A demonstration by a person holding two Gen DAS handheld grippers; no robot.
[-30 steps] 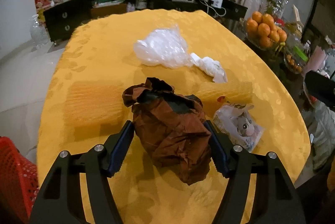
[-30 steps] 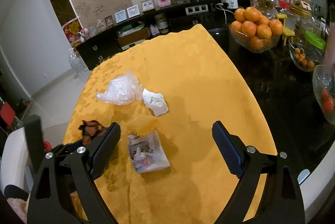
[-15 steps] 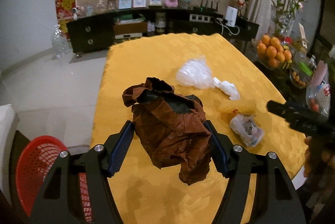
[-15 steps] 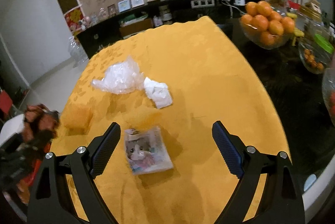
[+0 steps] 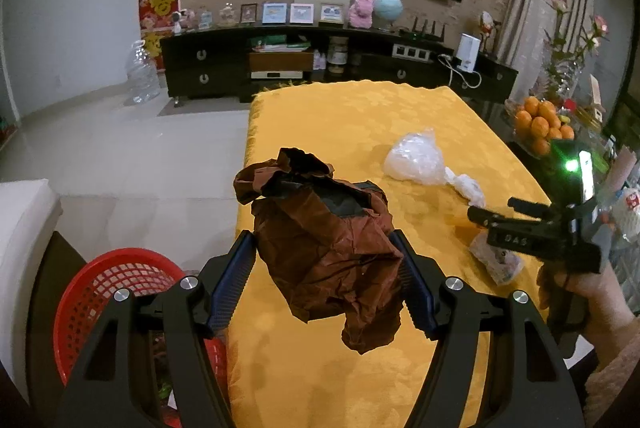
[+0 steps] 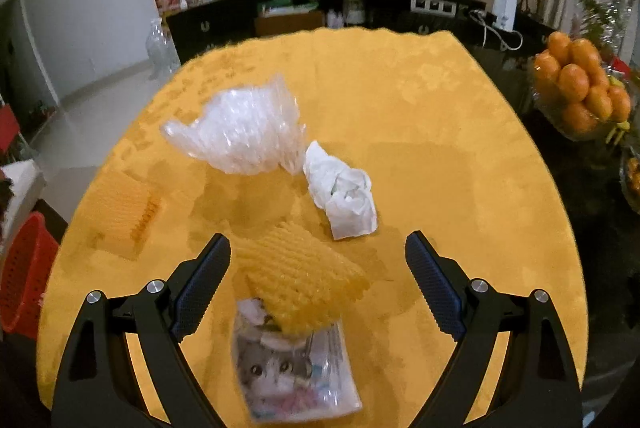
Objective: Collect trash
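Note:
My left gripper is shut on a crumpled brown paper bag and holds it in the air near the table's left edge. A red mesh basket stands on the floor below left; it also shows in the right wrist view. My right gripper is open above a yellow foam net and a cat-print plastic packet. A clear plastic bag and a white crumpled tissue lie farther on. A second yellow foam net lies at the left.
The table has a yellow cloth. A glass bowl of oranges stands on the dark table part at the right. A dark sideboard runs along the far wall. A white seat is at the left.
My left gripper has lifted the brown bag back and to the left, bringing the red basket more into view. My right gripper has moved forward and down over the packet and foam net.

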